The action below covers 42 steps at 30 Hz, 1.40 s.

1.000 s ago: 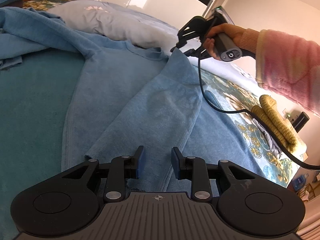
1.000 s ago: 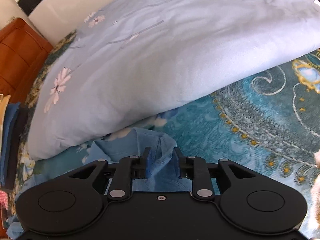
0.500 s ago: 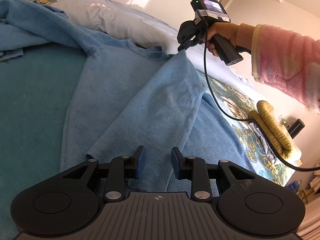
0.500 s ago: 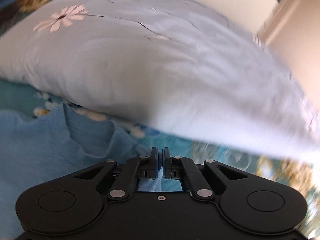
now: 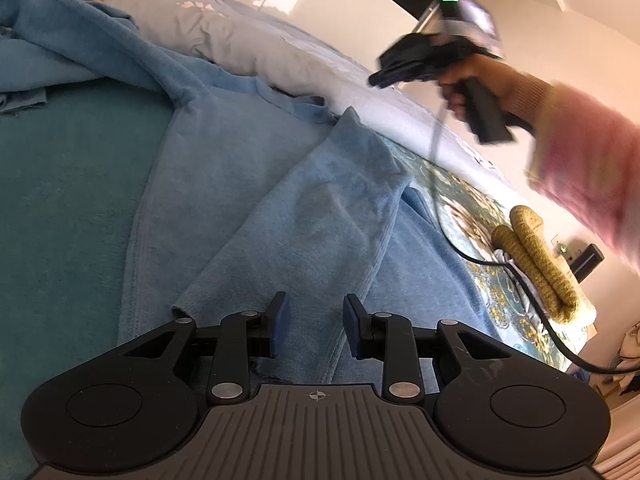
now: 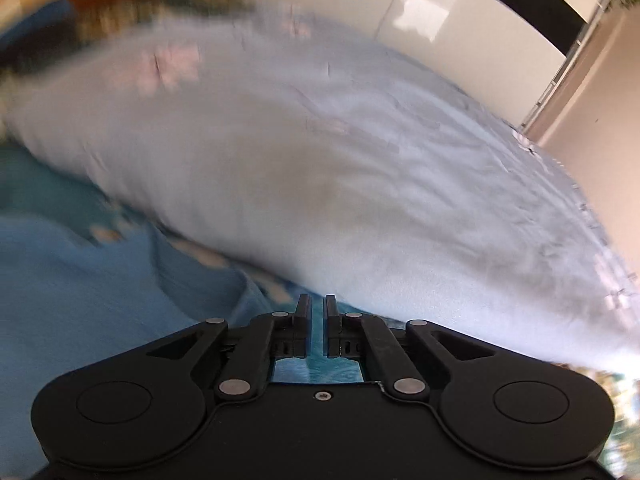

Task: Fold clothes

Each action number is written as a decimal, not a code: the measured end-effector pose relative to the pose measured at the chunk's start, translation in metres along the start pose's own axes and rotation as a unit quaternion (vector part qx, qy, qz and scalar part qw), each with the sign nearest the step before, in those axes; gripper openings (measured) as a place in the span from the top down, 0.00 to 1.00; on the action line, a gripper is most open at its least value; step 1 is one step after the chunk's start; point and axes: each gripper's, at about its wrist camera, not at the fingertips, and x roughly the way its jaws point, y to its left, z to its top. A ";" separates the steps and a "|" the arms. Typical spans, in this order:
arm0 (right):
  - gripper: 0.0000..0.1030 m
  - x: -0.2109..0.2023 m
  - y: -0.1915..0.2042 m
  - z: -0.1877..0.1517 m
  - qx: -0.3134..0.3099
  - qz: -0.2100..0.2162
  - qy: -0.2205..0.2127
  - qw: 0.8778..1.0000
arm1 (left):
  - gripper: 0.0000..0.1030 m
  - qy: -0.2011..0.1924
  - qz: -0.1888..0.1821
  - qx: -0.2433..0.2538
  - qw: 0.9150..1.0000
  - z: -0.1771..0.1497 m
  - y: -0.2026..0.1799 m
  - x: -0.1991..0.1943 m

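A light blue sweater point(image 5: 224, 152) lies spread on the bed, with one sleeve point(image 5: 320, 216) folded back across its body. My left gripper point(image 5: 314, 320) hovers open just above the sweater's near part, nothing between its fingers. My right gripper point(image 5: 384, 74) is blurred at the upper right, held by a hand point(image 5: 492, 80) in a pink sleeve, raised above the bed beyond the sleeve's fold. In the right wrist view that gripper point(image 6: 318, 312) is shut with only a thin gap and holds nothing. A blurred part of the sweater point(image 6: 100, 280) lies to its left.
A pale blue flowered pillow point(image 5: 248, 40) point(image 6: 320, 160) lies along the far side. A teal blanket point(image 5: 60, 200) lies under the sweater at left. A yellow knitted item point(image 5: 536, 256) and the gripper's black cable point(image 5: 460, 248) rest on the patterned bedsheet point(image 5: 460, 200) at right.
My right gripper has lifted up and to the right, away from the sleeve's fold, which now lies flat on the sweater. Its fingers closed from their wider stance. The left gripper stays put.
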 end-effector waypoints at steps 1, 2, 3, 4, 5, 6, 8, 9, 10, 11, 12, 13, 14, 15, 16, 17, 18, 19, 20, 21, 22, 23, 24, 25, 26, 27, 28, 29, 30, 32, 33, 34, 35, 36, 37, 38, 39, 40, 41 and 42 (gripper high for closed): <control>0.84 -0.014 -0.007 -0.005 0.018 0.018 -0.014 1.000 | 0.73 0.000 0.000 -0.001 1.000 0.000 0.000 0.000; 0.78 -0.030 -0.013 -0.011 0.039 0.035 -0.026 0.998 | 0.72 0.000 -0.001 -0.002 1.000 0.000 -0.001 0.000; 0.66 -0.044 -0.021 -0.022 0.068 0.056 -0.036 0.995 | 0.72 0.000 0.000 -0.001 1.000 0.000 -0.001 0.000; 0.63 -0.056 -0.029 -0.034 0.094 0.078 -0.044 0.992 | 0.71 0.000 0.001 0.001 1.000 0.000 -0.002 0.000; 0.63 -0.064 -0.036 -0.047 0.116 0.100 -0.045 0.987 | 0.70 0.001 0.002 0.003 1.000 0.000 -0.003 0.000; 0.64 -0.069 -0.043 -0.062 0.135 0.117 -0.041 0.983 | 0.70 0.001 0.002 0.005 1.000 0.001 -0.004 0.001; 0.63 -0.074 -0.054 -0.092 0.166 0.135 -0.024 0.976 | 0.66 0.002 0.003 0.008 1.000 0.001 -0.005 0.001; 0.63 -0.073 -0.059 -0.105 0.179 0.135 -0.011 0.974 | 0.66 0.003 0.004 0.009 1.000 0.001 -0.006 0.001; 0.62 -0.071 -0.064 -0.118 0.193 0.133 0.001 0.972 | 0.66 0.004 0.006 0.011 1.000 0.001 -0.007 0.001; 0.62 -0.069 -0.068 -0.128 0.209 0.134 0.009 0.969 | 0.66 0.004 0.008 0.013 1.000 0.001 -0.008 0.002; 0.62 -0.066 -0.074 -0.139 0.230 0.140 0.017 0.963 | 0.66 0.005 0.009 0.015 1.000 0.001 -0.009 0.002; 0.62 -0.064 -0.079 -0.148 0.256 0.147 0.023 0.955 | 0.66 0.006 0.011 0.017 1.000 0.001 -0.010 0.002; 0.62 -0.061 -0.084 -0.156 0.283 0.156 0.027 0.946 | 0.66 0.006 0.013 0.019 1.000 0.001 -0.011 0.002; 0.62 -0.058 -0.088 -0.163 0.309 0.168 0.031 0.935 | 0.66 0.007 0.014 0.021 1.000 0.001 -0.011 0.003; 0.62 -0.057 -0.089 -0.170 0.327 0.180 0.034 0.927 | 0.66 0.007 0.016 0.023 1.000 0.001 -0.012 0.003; 0.62 -0.056 -0.087 -0.174 0.335 0.185 0.035 0.923 | 0.66 0.008 0.018 0.025 1.000 0.001 -0.013 0.003; 0.62 -0.056 -0.084 -0.177 0.333 0.186 0.035 0.924 | 0.65 0.009 0.020 0.027 0.999 0.001 -0.014 0.003; 0.62 -0.057 -0.080 -0.179 0.326 0.185 0.036 0.927 | 0.65 0.009 0.021 0.029 0.999 0.001 -0.015 0.004; 0.62 -0.058 -0.076 -0.180 0.316 0.184 0.037 0.930 | 0.64 0.010 0.023 0.031 0.999 0.001 -0.016 0.004; 0.62 -0.059 -0.072 -0.181 0.306 0.182 0.037 0.934 | 0.64 0.010 0.025 0.033 0.999 0.001 -0.017 0.004; 0.62 -0.061 -0.069 -0.181 0.296 0.179 0.035 0.938 | 0.61 0.011 0.025 0.036 0.999 0.001 -0.018 0.005; 0.63 -0.061 -0.066 -0.181 0.286 0.177 0.036 0.941 | 0.59 0.011 0.026 0.039 0.999 0.001 -0.020 0.005; 0.64 -0.059 -0.064 -0.179 0.278 0.173 0.037 0.944 | 0.58 0.012 0.027 0.042 0.999 0.001 -0.021 0.006; 0.64 -0.056 -0.063 -0.178 0.273 0.171 0.037 0.946 | 0.55 0.013 0.027 0.046 0.998 0.001 -0.023 0.006; 0.64 -0.052 -0.062 -0.176 0.271 0.173 0.036 0.946 | 0.51 0.014 0.028 0.049 0.998 0.001 -0.024 0.007; 0.64 -0.049 -0.062 -0.174 0.271 0.176 0.034 0.946 | 0.50 0.014 0.028 0.052 0.998 0.001 -0.026 0.007; 0.64 -0.046 -0.060 -0.172 0.268 0.175 0.033 0.947 | 0.49 0.015 0.028 0.056 0.998 0.000 -0.027 0.007; 0.64 -0.043 -0.059 -0.170 0.264 0.172 0.033 0.948 | 0.49 0.015 0.030 0.059 0.998 0.000 -0.028 0.008; 0.65 -0.040 -0.058 -0.168 0.262 0.170 0.034 0.949 | 0.49 0.016 0.032 0.061 0.997 0.000 -0.029 0.008; 0.66 -0.034 -0.055 -0.167 0.261 0.171 0.036 0.949 | 0.49 0.016 0.031 0.060 0.998 0.001 -0.028 0.009; 0.70 -0.033 -0.054 -0.167 0.262 0.175 0.032 0.949 | 0.49 0.016 0.030 0.059 0.998 0.001 -0.028 0.009; 0.76 -0.032 -0.053 -0.167 0.263 0.179 0.029 0.948 | 0.49 0.016 0.029 0.058 0.998 0.001 -0.028 0.009; 0.82 -0.032 -0.052 -0.166 0.262 0.181 0.024 0.948 | 0.49 0.016 0.028 0.058 0.998 0.001 -0.027 0.009; 0.90 -0.034 -0.051 -0.166 0.259 0.179 0.019 0.949 | 0.49 0.017 0.028 0.057 0.998 0.001 -0.027 0.009; 0.93 -0.036 -0.050 -0.165 0.256 0.174 0.015 0.951 | 0.49 0.017 0.028 0.058 0.998 0.001 -0.027 0.009; 0.94 -0.038 -0.049 -0.165 0.254 0.165 0.011 0.953 | 0.49 0.016 0.027 0.058 0.998 0.001 -0.027 0.009; 0.94 -0.040 -0.050 -0.165 0.253 0.154 0.006 0.955 | 0.49 0.016 0.027 0.058 0.998 0.001 -0.027 0.008; 0.95 -0.042 -0.051 -0.164 0.256 0.144 0.002 0.956 | 0.49 0.016 0.027 0.058 0.998 0.001 -0.027 0.008; 0.95 -0.043 -0.053 -0.165 0.260 0.138 -0.001 0.956 | 0.49 0.016 0.026 0.057 0.998 0.001 -0.027 0.008; 0.95 -0.044 -0.055 -0.165 0.264 0.134 -0.002 0.955 | 0.49 0.016 0.025 0.056 0.998 0.001 -0.027 0.008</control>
